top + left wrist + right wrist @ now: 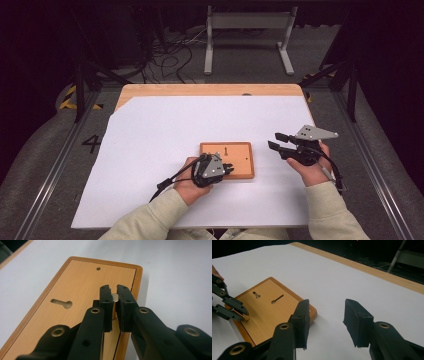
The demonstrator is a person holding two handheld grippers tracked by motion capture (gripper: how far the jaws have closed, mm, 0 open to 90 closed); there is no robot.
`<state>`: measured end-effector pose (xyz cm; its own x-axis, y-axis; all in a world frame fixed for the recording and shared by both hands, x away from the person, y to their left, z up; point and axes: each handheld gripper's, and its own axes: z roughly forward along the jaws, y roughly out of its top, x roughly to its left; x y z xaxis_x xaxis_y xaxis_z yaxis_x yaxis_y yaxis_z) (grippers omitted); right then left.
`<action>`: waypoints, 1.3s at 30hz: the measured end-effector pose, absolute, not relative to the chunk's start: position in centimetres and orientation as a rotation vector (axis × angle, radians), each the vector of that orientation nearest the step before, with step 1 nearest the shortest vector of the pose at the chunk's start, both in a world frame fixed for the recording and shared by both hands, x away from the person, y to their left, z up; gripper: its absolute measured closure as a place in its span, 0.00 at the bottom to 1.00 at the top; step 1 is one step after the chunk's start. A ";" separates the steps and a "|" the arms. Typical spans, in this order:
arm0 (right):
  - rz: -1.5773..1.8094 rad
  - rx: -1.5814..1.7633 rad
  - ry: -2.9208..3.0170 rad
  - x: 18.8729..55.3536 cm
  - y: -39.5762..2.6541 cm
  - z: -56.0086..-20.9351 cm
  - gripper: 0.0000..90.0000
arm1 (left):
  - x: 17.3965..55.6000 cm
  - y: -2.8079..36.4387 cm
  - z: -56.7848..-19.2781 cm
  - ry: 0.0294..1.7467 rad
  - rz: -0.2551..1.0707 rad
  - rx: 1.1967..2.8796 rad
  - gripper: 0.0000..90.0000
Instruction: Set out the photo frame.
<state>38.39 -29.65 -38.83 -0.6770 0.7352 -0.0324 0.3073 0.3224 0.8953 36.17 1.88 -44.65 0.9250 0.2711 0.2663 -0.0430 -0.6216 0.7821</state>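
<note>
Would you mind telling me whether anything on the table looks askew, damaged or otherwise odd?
Nothing stands out. The wooden board lies flat and square on the white sheet, and the left gripper holds a small metal pin upright on it.

Open right claw (325, 323) beside wooden board (273, 312)

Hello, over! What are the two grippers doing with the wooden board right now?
Left gripper shut on small metal peg, standing on wooden board. Right gripper open, beside board, holding nothing. Nothing in the way.
</note>
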 end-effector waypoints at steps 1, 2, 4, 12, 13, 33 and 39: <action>1.316 0.920 2.157 38.4 -29.7 -38.8 0.62 | 36.2 1.9 -44.7 0.161 0.455 2.200 0.93; 1.318 0.919 2.157 38.4 -29.6 -38.8 0.62 | 36.0 1.9 -44.6 0.140 0.476 2.204 0.93; 1.312 0.910 2.157 38.3 -29.6 -38.8 0.63 | 35.5 1.8 -44.6 0.091 0.516 2.218 0.93; 1.300 0.889 2.174 38.4 -29.2 -38.9 0.64 | 34.2 1.7 -44.8 0.033 0.608 2.226 0.93; 1.306 0.885 2.176 38.3 -29.2 -38.9 0.64 | 34.2 1.7 -44.8 0.031 0.609 2.223 0.93; 1.247 1.077 2.569 42.5 -24.8 -40.5 0.30 | 33.7 1.7 -45.2 0.028 0.643 2.204 0.92; 1.240 1.107 2.665 43.7 -23.9 -41.7 0.26 | 33.7 1.8 -45.3 0.026 0.641 2.202 0.92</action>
<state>43.68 -23.90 -41.73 -0.7516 0.5984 0.2774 0.5976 0.4398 0.6705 33.69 1.75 -45.25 0.8701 0.2278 0.4371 -0.1913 -0.6613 0.7253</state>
